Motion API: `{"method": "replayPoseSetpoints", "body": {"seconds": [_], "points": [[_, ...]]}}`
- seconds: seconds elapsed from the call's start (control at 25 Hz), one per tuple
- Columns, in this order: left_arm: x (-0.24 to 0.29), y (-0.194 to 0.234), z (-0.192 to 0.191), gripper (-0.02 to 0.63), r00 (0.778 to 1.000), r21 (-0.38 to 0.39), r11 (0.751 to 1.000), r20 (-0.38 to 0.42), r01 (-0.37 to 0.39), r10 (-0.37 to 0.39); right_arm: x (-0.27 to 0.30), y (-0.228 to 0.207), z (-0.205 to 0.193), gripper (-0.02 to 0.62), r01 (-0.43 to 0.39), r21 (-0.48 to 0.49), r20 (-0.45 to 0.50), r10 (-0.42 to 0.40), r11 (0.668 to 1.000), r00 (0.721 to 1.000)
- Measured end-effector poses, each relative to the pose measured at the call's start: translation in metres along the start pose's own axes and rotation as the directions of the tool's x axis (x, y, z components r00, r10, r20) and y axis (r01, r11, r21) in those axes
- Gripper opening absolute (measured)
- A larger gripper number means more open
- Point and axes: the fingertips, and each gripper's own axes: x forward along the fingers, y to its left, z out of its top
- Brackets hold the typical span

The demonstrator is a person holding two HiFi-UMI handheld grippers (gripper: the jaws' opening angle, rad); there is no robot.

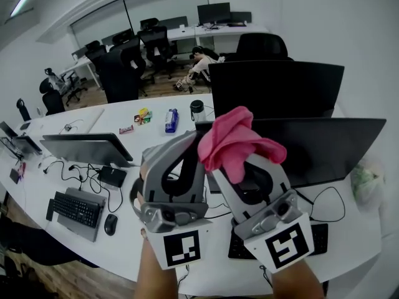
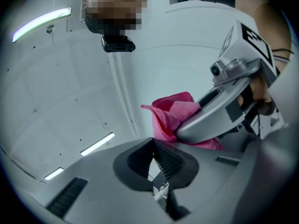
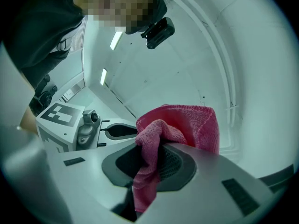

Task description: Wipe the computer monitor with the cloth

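- Head view shows us both grippers raised side by side with their tips tilted upward. The left gripper [image 1: 189,141] has its tongs pressed together on nothing, and the right gripper [image 1: 242,162] pinches the pink cloth [image 1: 232,139].
- The cloth bunches above the right tongs (a tail hangs down between them), in front of the dark monitor [image 1: 324,148].
- We see a white desk [image 1: 124,120] carrying a keyboard [image 1: 76,208], with office chairs [image 1: 121,67] beyond.

White desk [image 1: 112,120] with monitor [image 1: 324,148], keyboard [image 1: 75,209], mouse [image 1: 110,224]
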Motion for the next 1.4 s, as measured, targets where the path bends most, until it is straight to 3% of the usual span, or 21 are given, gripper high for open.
{"method": "replayPoseSetpoints", "body": {"seconds": [0.24,0.64,1.0,1.4], "points": [[0.005,-0.001,-0.017,0.006,0.999,0.028,1.000,-0.032,-0.005,0.006,0.014,-0.005,-0.018,0.064,-0.022,0.049,-0.007,0.022,0.999,1.000],[0.016,-0.025,-0.045,0.006,0.997,0.020,0.999,-0.070,0.031,-0.030,0.022,-0.027,-0.083,0.063,0.037,0.159,-0.167,-0.010,0.987,0.986],[0.034,-0.046,-0.045,0.006,0.995,0.013,0.999,-0.097,0.036,-0.035,0.007,-0.060,-0.092,0.063,0.083,0.207,-0.169,-0.048,0.975,0.984],[0.058,-0.077,-0.019,0.006,0.994,0.007,0.999,-0.095,0.052,-0.051,-0.028,-0.097,-0.095,0.063,0.111,0.217,-0.181,-0.071,0.970,0.981]]}}
